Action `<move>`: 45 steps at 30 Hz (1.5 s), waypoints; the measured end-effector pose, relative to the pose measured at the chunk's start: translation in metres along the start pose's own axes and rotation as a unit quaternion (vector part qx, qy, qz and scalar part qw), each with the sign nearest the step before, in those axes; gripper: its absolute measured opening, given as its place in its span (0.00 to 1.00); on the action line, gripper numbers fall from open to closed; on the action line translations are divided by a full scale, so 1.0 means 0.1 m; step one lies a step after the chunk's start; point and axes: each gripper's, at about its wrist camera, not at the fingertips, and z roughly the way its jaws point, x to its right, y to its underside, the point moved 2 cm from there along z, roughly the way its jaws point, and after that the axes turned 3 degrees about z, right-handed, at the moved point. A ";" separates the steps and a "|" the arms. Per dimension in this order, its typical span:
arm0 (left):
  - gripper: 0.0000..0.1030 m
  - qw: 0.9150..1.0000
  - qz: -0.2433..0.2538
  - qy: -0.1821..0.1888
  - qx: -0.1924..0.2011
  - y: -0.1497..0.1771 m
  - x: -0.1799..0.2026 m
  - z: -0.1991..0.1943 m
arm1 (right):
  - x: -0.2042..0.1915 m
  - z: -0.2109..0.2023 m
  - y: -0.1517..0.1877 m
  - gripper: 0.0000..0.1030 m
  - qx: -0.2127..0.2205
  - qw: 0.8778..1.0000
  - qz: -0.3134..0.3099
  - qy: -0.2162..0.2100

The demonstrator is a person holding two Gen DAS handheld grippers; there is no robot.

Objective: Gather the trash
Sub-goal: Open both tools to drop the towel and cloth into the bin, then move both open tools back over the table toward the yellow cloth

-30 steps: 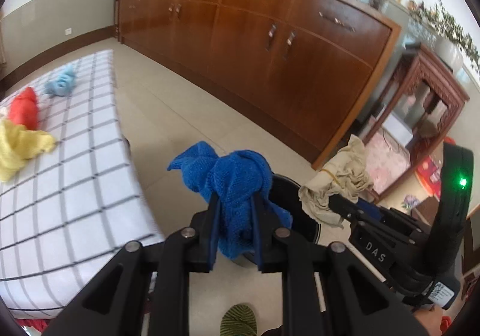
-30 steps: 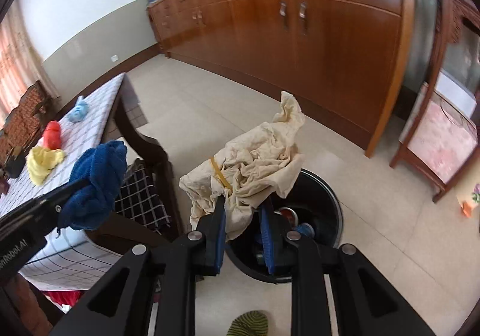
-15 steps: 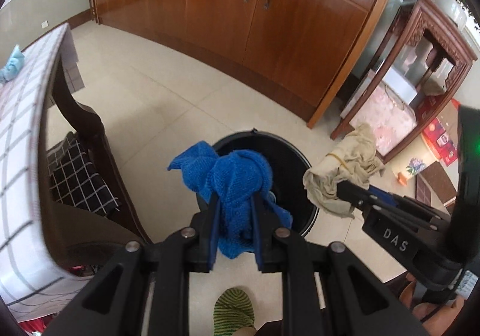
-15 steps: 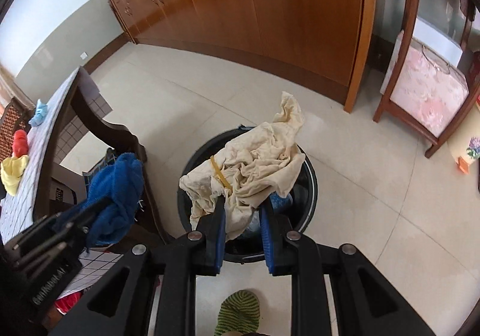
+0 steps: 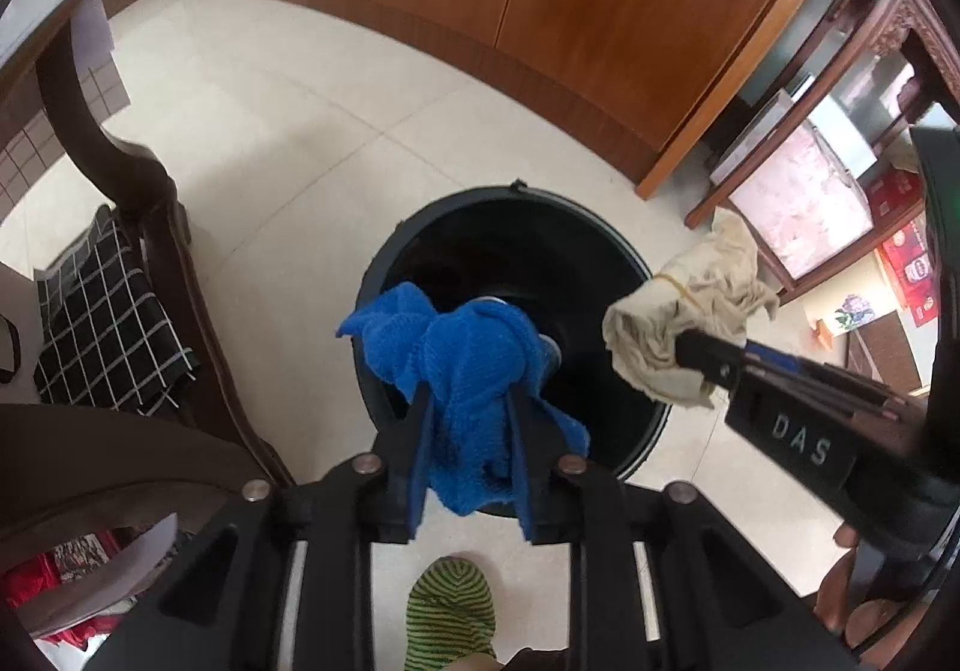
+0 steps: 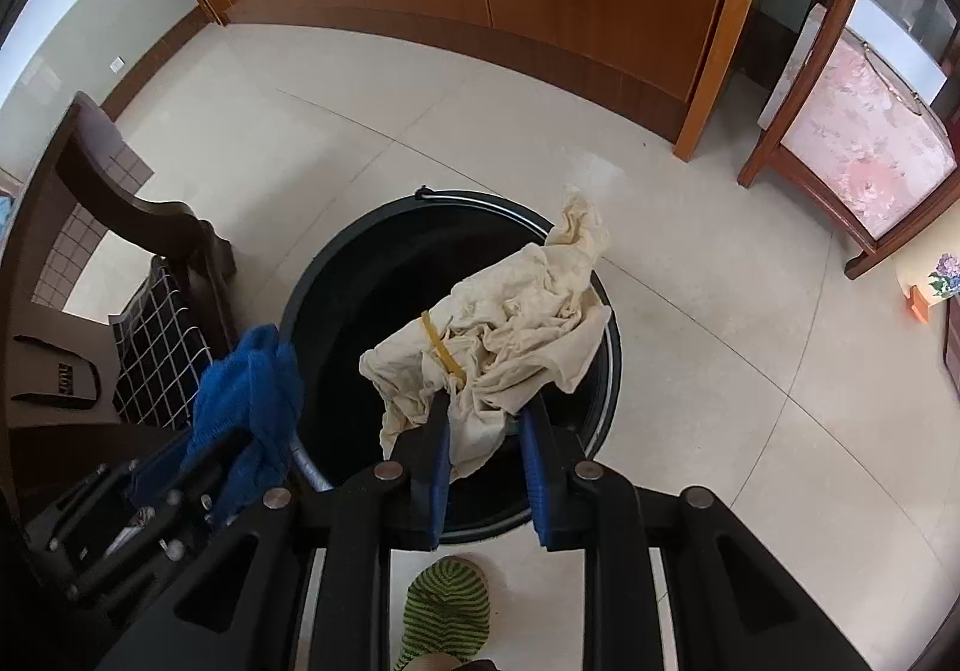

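Black bin (image 5: 636, 275) right under both rags. Left jaws, just loosening, pinch blue rag (image 5: 474, 365); right jaws pinch cream rag (image 6: 498, 335).

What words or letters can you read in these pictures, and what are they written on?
"DAS": white letters on the black body of the right gripper, seen in the left wrist view.
Red boxes at the right edge of that view carry print, too small to read.
A dark flat thing on the chair in the right wrist view bears a small label, too blurred to read.
Nothing else readable.
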 end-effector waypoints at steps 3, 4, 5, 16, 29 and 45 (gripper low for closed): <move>0.30 1.000 -0.004 0.008 -0.009 -0.02 0.00 0.06 | 0.03 0.08 -0.08 0.26 -0.004 1.000 0.011 -0.002; 0.31 1.000 -0.006 0.012 -0.011 -0.02 0.00 0.07 | 0.03 0.10 -0.10 0.27 -0.004 1.000 0.012 -0.002; 0.32 1.000 -0.008 0.016 -0.012 -0.04 0.00 0.07 | 0.02 0.11 -0.12 0.28 -0.004 1.000 0.012 -0.002; 0.48 0.999 -0.022 0.000 0.034 -0.16 -0.15 -0.22 | 0.01 0.08 -0.22 0.48 0.013 0.999 0.033 -0.010; 0.48 0.995 0.008 -0.027 0.098 -0.14 -0.22 -0.83 | -0.18 -0.49 -0.01 0.51 0.072 0.997 0.008 0.011; 0.48 0.978 -0.041 -0.074 0.191 0.09 -0.89 -1.90 | -1.14 -1.51 0.29 0.67 0.176 0.980 -0.065 -0.061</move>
